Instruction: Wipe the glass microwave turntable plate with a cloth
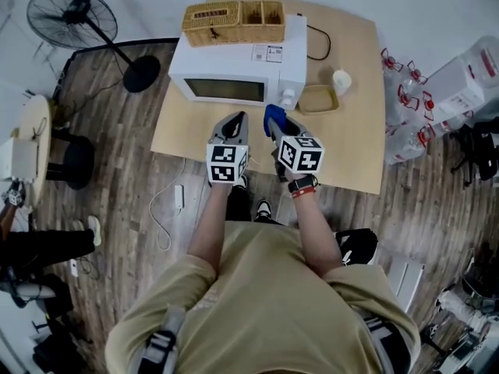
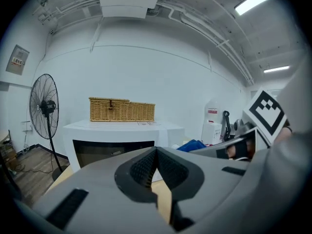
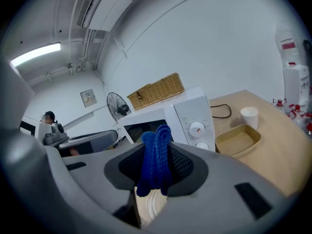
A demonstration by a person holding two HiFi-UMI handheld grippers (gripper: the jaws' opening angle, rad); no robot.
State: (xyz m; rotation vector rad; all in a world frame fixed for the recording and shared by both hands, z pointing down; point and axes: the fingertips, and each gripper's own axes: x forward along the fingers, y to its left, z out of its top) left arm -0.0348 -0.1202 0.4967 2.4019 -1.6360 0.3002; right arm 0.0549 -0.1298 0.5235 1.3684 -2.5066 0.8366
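Note:
My right gripper [image 1: 274, 120] is shut on a folded blue cloth [image 3: 155, 160], which sticks up between its pads just in front of the microwave's control panel. My left gripper [image 1: 240, 118] hangs beside it, to its left, with its jaws shut [image 2: 156, 156] and nothing between them. The white microwave [image 1: 234, 72] stands on the wooden table [image 1: 355, 142] with its door closed. Under the cloth, through the gap below the right jaws, a pale round rim [image 3: 152, 206] shows; I cannot tell whether it is the glass plate. The head view shows no plate.
A wicker basket [image 1: 232, 22] lies on top of the microwave. A tan tray [image 1: 318, 100] and a white cup [image 1: 341, 81] sit right of it, near a black cable [image 1: 320, 44]. A standing fan [image 1: 74, 18] is at the far left, water bottles [image 1: 405, 100] at the right.

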